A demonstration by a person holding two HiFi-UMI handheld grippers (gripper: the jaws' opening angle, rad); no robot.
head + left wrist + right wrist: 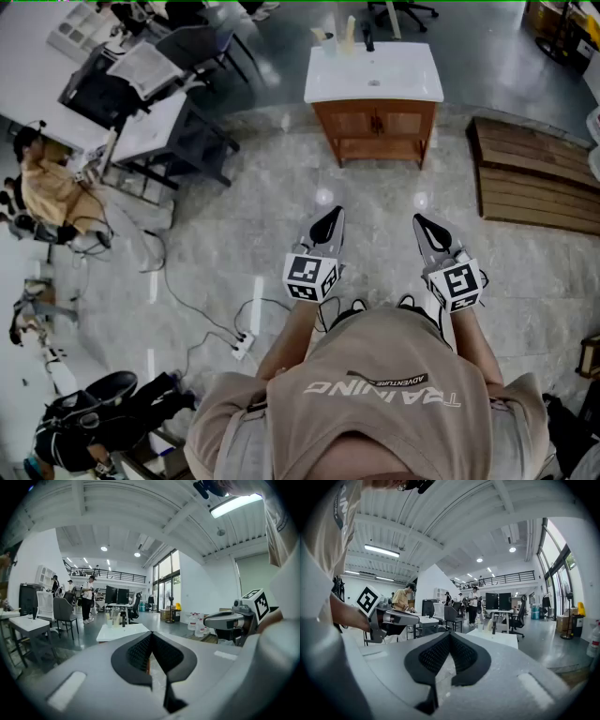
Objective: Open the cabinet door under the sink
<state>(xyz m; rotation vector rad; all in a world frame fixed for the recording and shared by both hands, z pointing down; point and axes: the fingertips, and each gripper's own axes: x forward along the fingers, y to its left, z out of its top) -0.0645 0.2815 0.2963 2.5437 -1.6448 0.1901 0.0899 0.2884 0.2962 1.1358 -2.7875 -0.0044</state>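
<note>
The wooden cabinet (377, 122) with its two doors closed stands under a white sink top (373, 73) across the floor, well ahead of both grippers. My left gripper (330, 217) and right gripper (422, 223) are held side by side at waist height, pointing toward it, each shut on nothing. In the left gripper view the jaws (150, 634) meet at the tip, with the sink top (123, 631) beyond them and the right gripper (225, 619) at the right. In the right gripper view the jaws (450, 633) also meet, the sink top (497, 637) lies ahead, and the left gripper (396, 617) is at the left.
A wooden pallet (534, 178) lies on the floor right of the cabinet. Desks and chairs (150, 103) stand at the left, with a seated person (52, 192) beside them. A power strip and cable (242, 347) lie on the floor near my left foot. Bottles (349, 33) stand on the sink top.
</note>
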